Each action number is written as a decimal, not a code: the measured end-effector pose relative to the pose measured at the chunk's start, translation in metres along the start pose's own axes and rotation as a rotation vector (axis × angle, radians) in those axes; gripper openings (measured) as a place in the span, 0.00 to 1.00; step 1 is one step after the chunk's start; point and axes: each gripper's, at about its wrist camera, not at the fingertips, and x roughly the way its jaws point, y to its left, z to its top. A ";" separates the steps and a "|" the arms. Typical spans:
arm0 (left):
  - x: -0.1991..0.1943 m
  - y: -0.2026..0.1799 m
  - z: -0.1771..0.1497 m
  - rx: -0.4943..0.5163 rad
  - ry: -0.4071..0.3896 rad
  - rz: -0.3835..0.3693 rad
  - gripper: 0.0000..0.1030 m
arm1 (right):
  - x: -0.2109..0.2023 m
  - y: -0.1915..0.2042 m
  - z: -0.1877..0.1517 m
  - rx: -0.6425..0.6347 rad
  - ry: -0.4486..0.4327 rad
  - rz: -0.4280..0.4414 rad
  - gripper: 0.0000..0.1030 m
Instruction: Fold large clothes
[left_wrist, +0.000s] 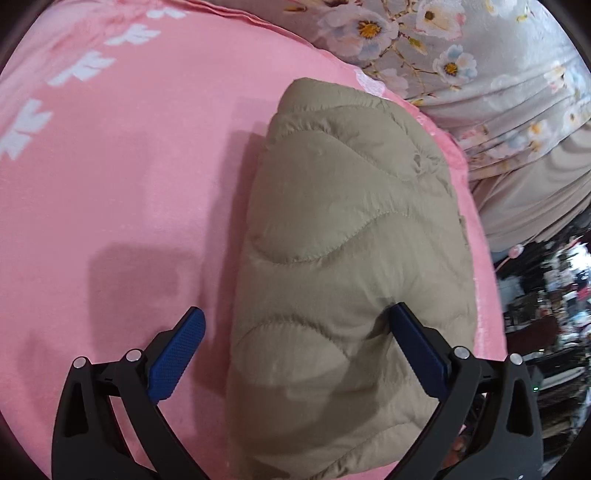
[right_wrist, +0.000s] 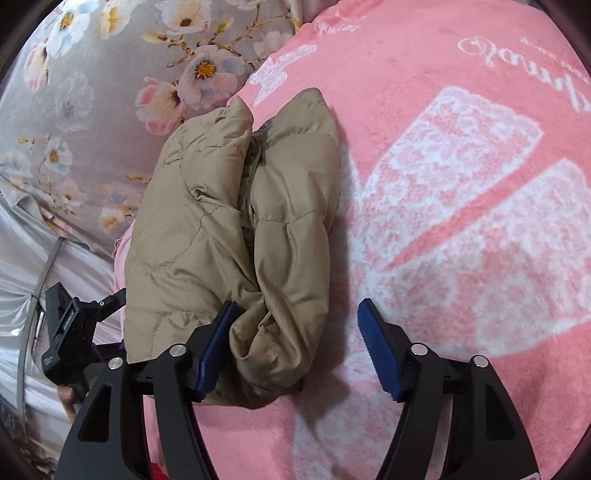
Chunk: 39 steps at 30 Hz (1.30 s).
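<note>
A tan quilted puffer jacket (left_wrist: 351, 236) lies folded into a compact bundle on a pink blanket (left_wrist: 122, 192). My left gripper (left_wrist: 295, 325) is open, its jaws straddling the bundle's near end, the right pad pressed against the fabric. In the right wrist view the same jacket (right_wrist: 236, 229) shows as two folded lobes with a crease between them. My right gripper (right_wrist: 295, 332) is open around the right lobe's near end, the left pad touching the fabric. The other gripper (right_wrist: 70, 332) shows at the left edge.
The pink blanket (right_wrist: 461, 221) carries white printed patterns. A grey floral bedsheet (left_wrist: 461, 55) lies beyond the jacket and also shows in the right wrist view (right_wrist: 92, 92). The bed edge and a dark cluttered room (left_wrist: 546, 306) are at the right.
</note>
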 end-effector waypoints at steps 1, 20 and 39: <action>0.004 0.001 0.001 -0.004 0.008 -0.024 0.96 | 0.002 0.001 0.001 -0.007 0.001 0.002 0.69; 0.001 -0.029 0.033 0.164 -0.098 -0.067 0.71 | 0.031 0.078 0.033 -0.172 -0.080 0.155 0.19; -0.106 -0.005 0.103 0.292 -0.489 -0.056 0.52 | 0.034 0.239 0.079 -0.551 -0.353 0.192 0.18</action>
